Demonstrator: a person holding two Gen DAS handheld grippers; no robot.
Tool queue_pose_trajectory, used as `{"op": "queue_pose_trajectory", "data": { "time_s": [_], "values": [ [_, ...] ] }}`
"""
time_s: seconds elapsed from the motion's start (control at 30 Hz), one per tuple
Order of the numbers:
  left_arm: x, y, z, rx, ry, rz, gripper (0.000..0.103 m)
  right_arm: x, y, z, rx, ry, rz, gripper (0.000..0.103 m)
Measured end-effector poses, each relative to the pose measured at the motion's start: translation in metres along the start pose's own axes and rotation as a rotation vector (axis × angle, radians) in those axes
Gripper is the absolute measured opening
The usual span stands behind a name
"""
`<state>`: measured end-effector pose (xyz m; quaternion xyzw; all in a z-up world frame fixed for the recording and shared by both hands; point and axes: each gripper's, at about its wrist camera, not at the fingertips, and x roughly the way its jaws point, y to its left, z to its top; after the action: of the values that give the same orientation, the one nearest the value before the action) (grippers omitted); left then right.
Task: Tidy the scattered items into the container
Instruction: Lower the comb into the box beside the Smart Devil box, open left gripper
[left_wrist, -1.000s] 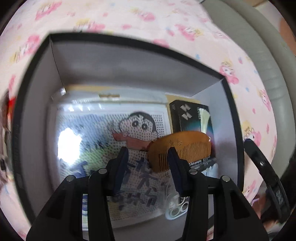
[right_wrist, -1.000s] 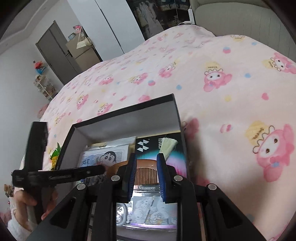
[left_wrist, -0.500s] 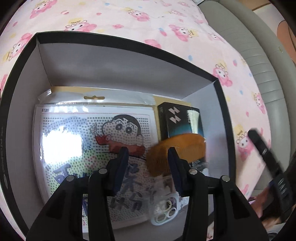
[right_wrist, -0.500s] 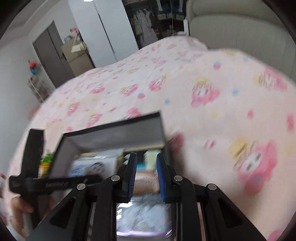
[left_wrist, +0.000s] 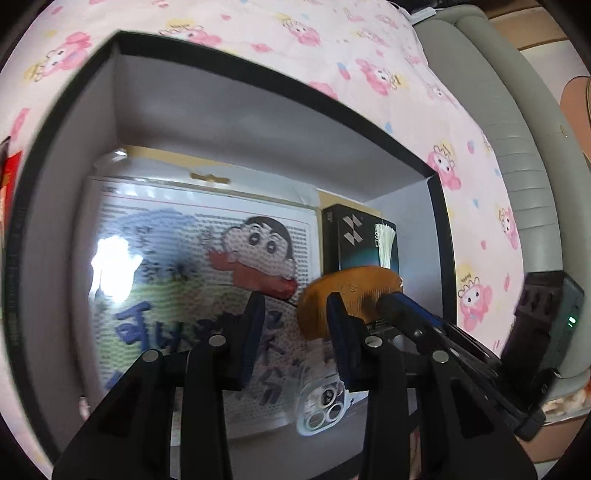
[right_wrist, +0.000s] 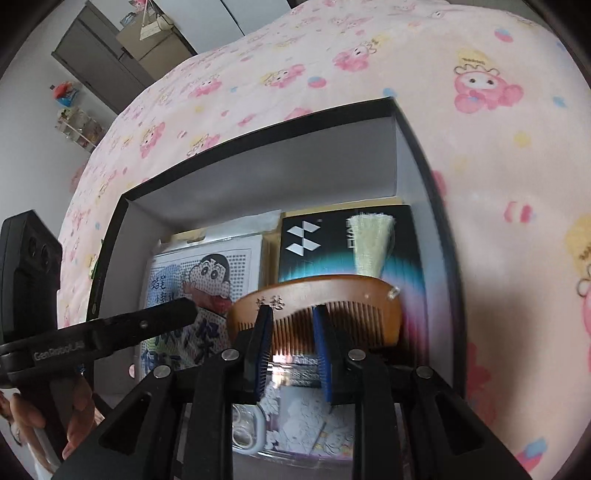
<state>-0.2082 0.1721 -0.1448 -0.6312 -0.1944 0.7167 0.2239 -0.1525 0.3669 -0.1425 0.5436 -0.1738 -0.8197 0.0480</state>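
A black box with grey inner walls (left_wrist: 229, 107) (right_wrist: 258, 177) sits on the pink bed cover. Inside lie a cartoon bead-kit packet (left_wrist: 192, 273) (right_wrist: 207, 273), a black carton (left_wrist: 354, 240) (right_wrist: 332, 247), a clear phone case (left_wrist: 325, 406) and a wooden comb (left_wrist: 351, 291) (right_wrist: 314, 299). My right gripper (right_wrist: 291, 321) hangs over the box, jaws open on either side of the comb's teeth, which lie below them. It also shows in the left wrist view (left_wrist: 399, 306), reaching in from the right. My left gripper (left_wrist: 295, 310) is open and empty above the packet.
The pink cartoon bed cover (right_wrist: 480, 147) surrounds the box. A grey padded headboard (left_wrist: 517, 147) runs along the right in the left wrist view. Wardrobe doors and a cardboard box (right_wrist: 155, 33) stand at the room's far side. Red packaging (left_wrist: 9, 173) lies left of the box.
My right gripper has swung down into the box and now sits over the comb. The left gripper has shifted slightly above the box; it stays open.
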Motion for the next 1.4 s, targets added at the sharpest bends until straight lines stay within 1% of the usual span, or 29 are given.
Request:
{"op": "queue_pose_trajectory", "data": {
  "time_s": [0.1,0.13,0.2,0.27,0.3,0.4,0.47,0.5,0.57,0.6,0.67,0.7,0.77,0.8,0.87,0.93,1.0,1.07,1.1,1.13,1.17,1.2,1.23,1.27,1.3,1.33,1.4],
  "values": [
    [0.016,-0.007,-0.004,-0.012,0.048,-0.013,0.034,-0.005,-0.001,-0.005,0.007,-0.019,-0.011,0.019],
    [0.021,-0.009,-0.002,-0.015,0.063,-0.018,0.034,-0.008,-0.003,-0.008,0.032,-0.025,0.006,0.019],
    [0.022,-0.016,0.0,0.002,0.063,-0.044,0.034,-0.016,-0.011,-0.014,0.09,-0.051,0.049,0.019],
    [0.019,-0.02,0.003,0.019,0.051,-0.086,0.034,-0.024,-0.012,-0.015,0.099,-0.09,0.054,0.019],
    [0.018,-0.021,0.004,0.022,0.045,-0.084,0.034,-0.026,-0.012,-0.015,0.093,-0.1,0.05,0.019],
    [0.015,-0.017,0.009,0.02,0.017,-0.041,0.034,-0.028,-0.002,-0.01,0.038,-0.125,-0.014,0.019],
    [0.019,-0.015,0.01,0.014,0.033,-0.035,0.034,-0.03,0.007,-0.007,-0.015,-0.162,-0.094,0.019],
    [0.021,-0.015,0.01,0.015,0.042,-0.028,0.034,-0.032,0.008,-0.006,-0.028,-0.178,-0.114,0.019],
    [0.026,-0.018,0.01,0.024,0.057,-0.024,0.034,-0.041,0.001,-0.006,-0.01,-0.211,-0.111,0.019],
    [0.026,-0.021,0.011,0.034,0.062,-0.026,0.034,-0.05,-0.005,-0.006,0.014,-0.241,-0.104,0.019],
    [0.022,-0.029,0.015,0.062,0.041,-0.02,0.034,-0.076,-0.021,-0.008,0.068,-0.342,-0.09,0.019],
    [0.02,-0.035,0.018,0.085,0.024,-0.013,0.034,-0.09,-0.029,-0.009,0.096,-0.403,-0.095,0.019],
    [0.022,-0.048,0.023,0.125,0.014,-0.021,0.034,-0.099,-0.039,-0.008,0.131,-0.457,-0.132,0.019],
    [0.027,-0.055,0.027,0.142,0.022,-0.034,0.034,-0.099,-0.045,-0.007,0.148,-0.46,-0.16,0.019],
    [0.039,-0.068,0.034,0.162,0.038,-0.032,0.034,-0.09,-0.052,-0.003,0.156,-0.427,-0.181,0.019],
    [0.051,-0.079,0.04,0.177,0.058,-0.025,0.034,-0.075,-0.057,0.0,0.169,-0.367,-0.172,0.019],
    [0.065,-0.089,0.034,0.183,0.101,-0.011,0.034,-0.063,-0.06,0.001,0.18,-0.318,-0.163,0.019],
    [0.072,-0.095,0.027,0.196,0.142,-0.025,0.034,-0.063,-0.063,-0.002,0.189,-0.314,-0.154,0.019],
    [0.072,-0.099,0.025,0.212,0.14,-0.021,0.034,-0.064,-0.063,-0.002,0.19,-0.317,-0.154,0.019],
    [0.069,-0.101,0.023,0.228,0.133,-0.015,0.034,-0.064,-0.063,-0.004,0.188,-0.32,-0.156,0.019],
    [0.064,-0.099,0.023,0.217,0.128,-0.026,0.034,-0.064,-0.063,-0.004,0.184,-0.322,-0.155,0.019],
    [0.056,-0.093,0.024,0.183,0.116,-0.053,0.034,-0.064,-0.061,-0.005,0.176,-0.324,-0.154,0.019],
    [0.045,-0.087,0.025,0.162,0.091,-0.073,0.034,-0.065,-0.059,-0.006,0.166,-0.328,-0.152,0.019],
    [0.032,-0.08,0.024,0.152,0.058,-0.078,0.034,-0.067,-0.055,-0.006,0.147,-0.335,-0.149,0.019],
    [0.019,-0.074,0.022,0.147,0.026,-0.068,0.034,-0.069,-0.049,-0.007,0.121,-0.341,-0.144,0.019],
    [0.01,-0.067,0.02,0.145,0.014,-0.057,0.034,-0.071,-0.042,-0.008,0.092,-0.344,-0.131,0.019],
    [-0.001,-0.052,0.012,0.122,0.023,-0.055,0.034,-0.067,-0.027,-0.008,0.032,-0.32,-0.074,0.019]
  ]
}}
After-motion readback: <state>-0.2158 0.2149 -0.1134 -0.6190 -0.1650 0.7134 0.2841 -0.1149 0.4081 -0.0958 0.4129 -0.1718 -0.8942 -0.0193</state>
